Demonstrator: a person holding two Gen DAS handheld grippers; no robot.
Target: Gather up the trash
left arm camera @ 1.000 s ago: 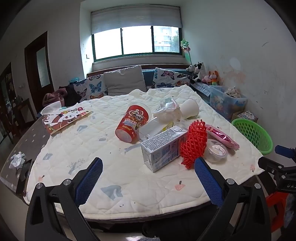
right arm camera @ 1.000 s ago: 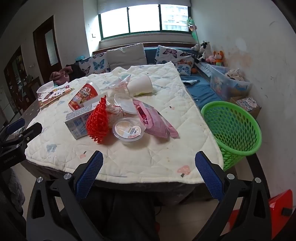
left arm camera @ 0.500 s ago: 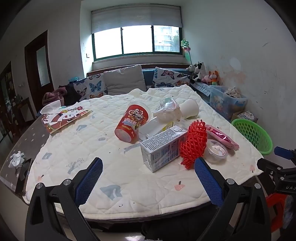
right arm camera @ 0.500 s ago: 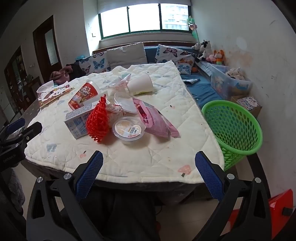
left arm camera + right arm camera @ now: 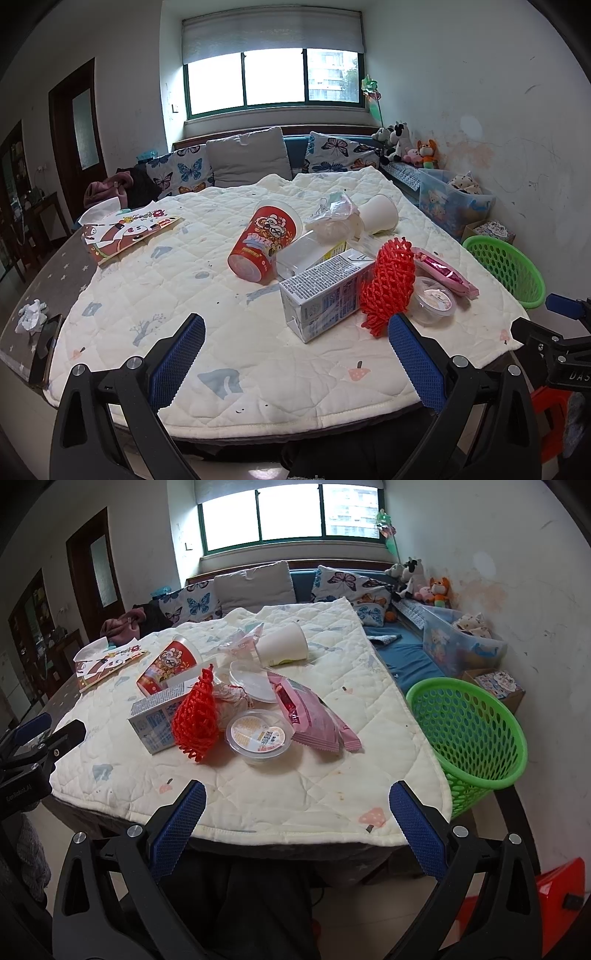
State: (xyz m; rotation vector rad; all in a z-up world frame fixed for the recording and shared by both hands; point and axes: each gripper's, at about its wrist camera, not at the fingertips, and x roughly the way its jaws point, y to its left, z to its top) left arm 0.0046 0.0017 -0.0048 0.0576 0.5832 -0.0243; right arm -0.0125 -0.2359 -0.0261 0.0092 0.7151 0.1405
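Note:
Trash lies in a heap on the quilted table (image 5: 221,295): a grey milk carton (image 5: 325,295), a red foam net (image 5: 388,284), a clear pudding cup (image 5: 258,736), a pink wrapper (image 5: 314,716), a red snack cup (image 5: 264,238), a white paper cup (image 5: 282,648) and crumpled plastic (image 5: 334,218). A green basket (image 5: 469,731) stands on the floor right of the table. My left gripper (image 5: 295,354) is open and empty over the near table edge. My right gripper (image 5: 295,823) is open and empty, short of the pudding cup.
A cartoon paper bag (image 5: 125,232) lies at the table's far left. A crumpled tissue (image 5: 31,315) and a phone (image 5: 44,347) lie on the bare left tabletop. A sofa with cushions (image 5: 247,158) and a toy box (image 5: 465,642) stand behind. A red stool (image 5: 554,897) sits low right.
The right wrist view has drawn slightly closer to the table and trash. The left gripper has barely moved. Both grippers stay open.

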